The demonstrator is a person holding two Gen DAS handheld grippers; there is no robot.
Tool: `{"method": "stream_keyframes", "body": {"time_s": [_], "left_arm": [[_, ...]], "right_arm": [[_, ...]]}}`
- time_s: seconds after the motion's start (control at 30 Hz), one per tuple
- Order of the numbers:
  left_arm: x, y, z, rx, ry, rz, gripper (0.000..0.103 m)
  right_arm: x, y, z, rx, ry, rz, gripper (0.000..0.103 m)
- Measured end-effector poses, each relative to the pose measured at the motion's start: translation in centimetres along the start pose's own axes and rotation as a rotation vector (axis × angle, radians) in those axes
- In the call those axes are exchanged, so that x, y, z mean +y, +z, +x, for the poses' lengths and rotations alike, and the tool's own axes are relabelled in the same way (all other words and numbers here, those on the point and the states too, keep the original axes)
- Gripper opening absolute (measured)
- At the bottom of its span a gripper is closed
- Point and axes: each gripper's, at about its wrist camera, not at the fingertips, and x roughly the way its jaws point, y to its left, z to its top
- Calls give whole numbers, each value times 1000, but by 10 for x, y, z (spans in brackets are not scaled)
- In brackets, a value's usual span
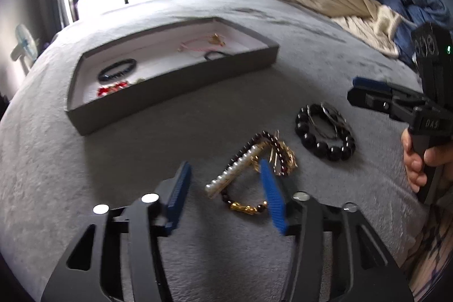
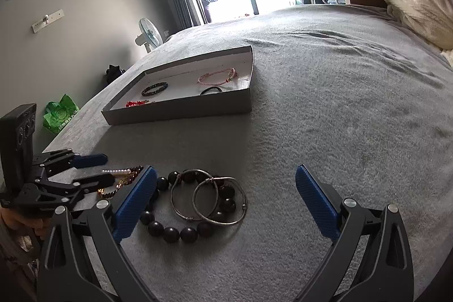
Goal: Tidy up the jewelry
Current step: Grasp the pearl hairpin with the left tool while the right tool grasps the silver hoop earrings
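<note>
Left gripper (image 1: 223, 188): my fingers (image 1: 271, 194) stand parted, astride the pearl hair clip (image 1: 235, 170) and garnet bead bracelet (image 1: 249, 207), untouched.
Right gripper (image 2: 226, 205): spread wide over black bead bracelet (image 2: 170, 234) and silver bangles (image 2: 219, 200), near on the bed (image 2: 339, 104).
Tray (image 2: 181, 109): far left.

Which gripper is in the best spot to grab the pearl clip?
Probably the left gripper. Its open blue fingers already sit on either side of the pearl clip and tangled bracelets. The right gripper is open over the black bead bracelet instead.
</note>
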Motion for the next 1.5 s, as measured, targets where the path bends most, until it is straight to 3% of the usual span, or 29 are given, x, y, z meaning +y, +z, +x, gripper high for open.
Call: {"method": "stream_keyframes", "body": {"time_s": [0.1, 0.27, 0.53, 0.7, 0.87, 1.07, 1.2, 1.33, 1.43, 1.5], "left_arm": [[0, -2, 4, 11, -17, -2, 27], [6, -9, -3, -25, -40, -46, 17], [16, -19, -19, -57, -101, -91, 10], [26, -25, -30, -77, -83, -117, 7], [45, -33, -38, -89, -36, -173, 7], [49, -35, -32, -48, 4, -176, 7], [42, -34, -29, -39, 21, -139, 25], [38, -34, -27, -30, 18, -112, 33], [37, -34, -22, -16, 21, -101, 35], [37, -34, -21, -14, 21, -102, 35]], "right_arm": [[-1, 0, 1, 6, 0, -1, 97], [1, -1, 2, 11, 13, -15, 96], [6, -2, 5, 30, 15, -34, 95], [7, -2, 5, 31, 20, -35, 95], [11, -4, 9, 57, 37, -58, 90], [18, -7, 20, 124, 34, -88, 86], [12, -7, 27, 159, 33, -53, 79], [4, -7, 28, 160, 59, -1, 72], [-2, -7, 32, 179, 72, 27, 64], [-3, -7, 35, 190, 78, 36, 49]]}}
